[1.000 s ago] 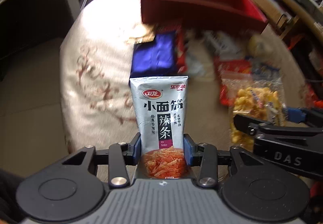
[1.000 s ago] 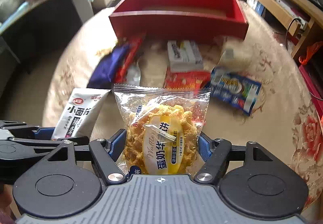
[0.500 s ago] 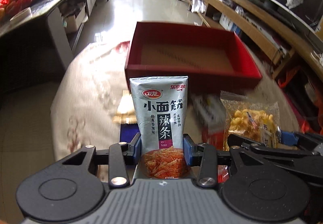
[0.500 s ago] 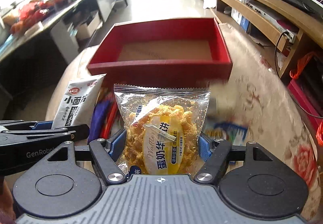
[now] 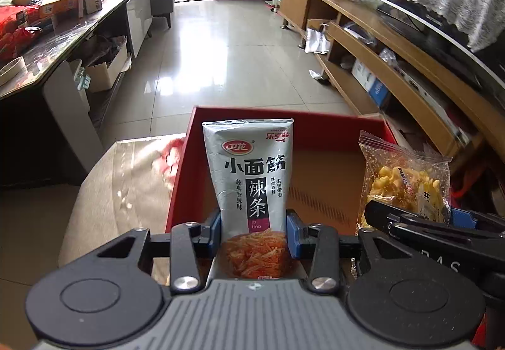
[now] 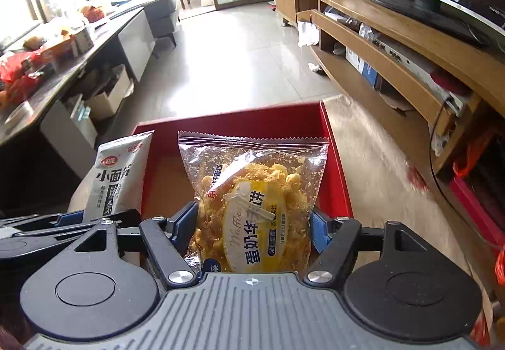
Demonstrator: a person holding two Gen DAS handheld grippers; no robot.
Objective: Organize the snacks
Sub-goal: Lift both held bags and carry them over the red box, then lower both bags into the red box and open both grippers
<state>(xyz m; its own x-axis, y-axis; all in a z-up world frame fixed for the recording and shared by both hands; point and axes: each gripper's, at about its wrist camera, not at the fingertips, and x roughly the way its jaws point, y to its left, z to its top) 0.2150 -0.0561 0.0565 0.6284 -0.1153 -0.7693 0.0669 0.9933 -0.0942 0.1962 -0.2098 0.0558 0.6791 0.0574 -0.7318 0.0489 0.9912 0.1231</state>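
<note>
My left gripper (image 5: pixel 254 228) is shut on a grey spicy-strip packet (image 5: pixel 249 170), held upright over the left part of the red box (image 5: pixel 331 129). My right gripper (image 6: pixel 252 227) is shut on a clear waffle-cookie bag (image 6: pixel 252 189), held upright over the red box (image 6: pixel 334 167). The waffle bag also shows in the left wrist view (image 5: pixel 407 179), to the right of my left gripper. The grey packet shows in the right wrist view (image 6: pixel 116 173), to the left. The box floor is brown and bare where I can see it.
The box stands on a beige patterned cloth (image 5: pixel 126 179) on a table. A dark counter with goods (image 5: pixel 47 34) runs along the left. A wooden TV shelf (image 6: pixel 394 50) runs along the right. Tiled floor lies beyond.
Both grippers have moved forward and up with their packets, from above the pile of snacks to over the red box. The loose snacks on the cloth have dropped out of view.
</note>
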